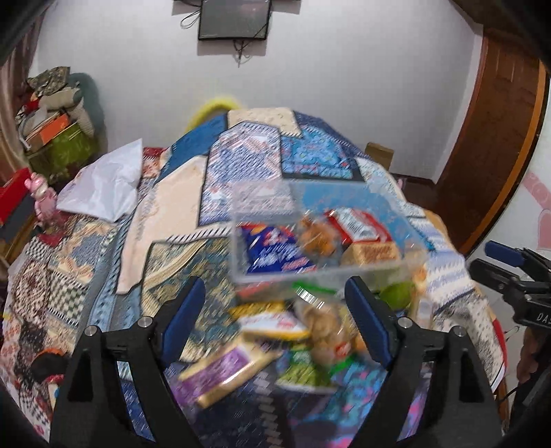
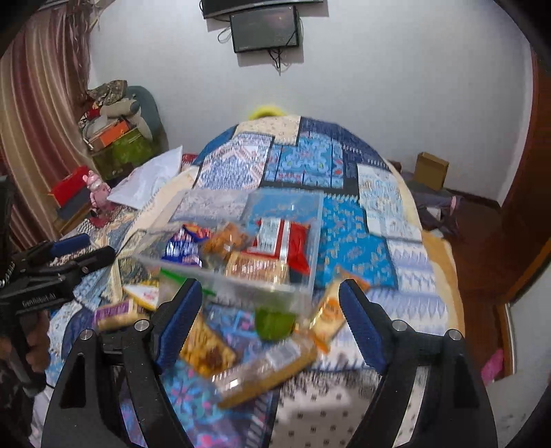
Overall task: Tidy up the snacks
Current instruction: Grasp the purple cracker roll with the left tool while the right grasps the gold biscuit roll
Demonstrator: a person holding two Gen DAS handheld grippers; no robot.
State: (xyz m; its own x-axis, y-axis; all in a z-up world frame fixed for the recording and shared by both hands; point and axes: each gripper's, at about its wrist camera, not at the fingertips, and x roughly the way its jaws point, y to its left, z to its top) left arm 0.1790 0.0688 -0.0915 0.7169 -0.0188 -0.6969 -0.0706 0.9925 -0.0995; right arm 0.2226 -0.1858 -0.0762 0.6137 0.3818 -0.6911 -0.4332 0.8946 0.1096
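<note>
Two blurred fisheye views look down over a bed covered in a blue and cream patchwork quilt (image 1: 193,193). In the left wrist view, the left gripper (image 1: 277,293) fills the lower half of the frame, its two blue-padded fingers (image 1: 186,310) standing wide apart with nothing clamped between them. Just above them, right of centre, sits a clear plastic box (image 1: 320,272) holding a blue snack packet (image 1: 275,253), a red and white packet (image 1: 358,224) and a tan biscuit pack (image 1: 373,253). Loose snacks lie on the quilt between the fingers, among them a purple and yellow packet (image 1: 227,374). The other gripper shows at the right edge.

In the right wrist view, the right gripper (image 2: 272,296) also stands open and empty at the bottom of the frame. The same clear plastic box (image 2: 241,279) sits at centre, just above the fingertips. Below it lie a green cup-like item (image 2: 275,322) and an orange wrapper (image 2: 330,310). A dark wall-mounted screen (image 2: 265,29) hangs at top centre.
</note>
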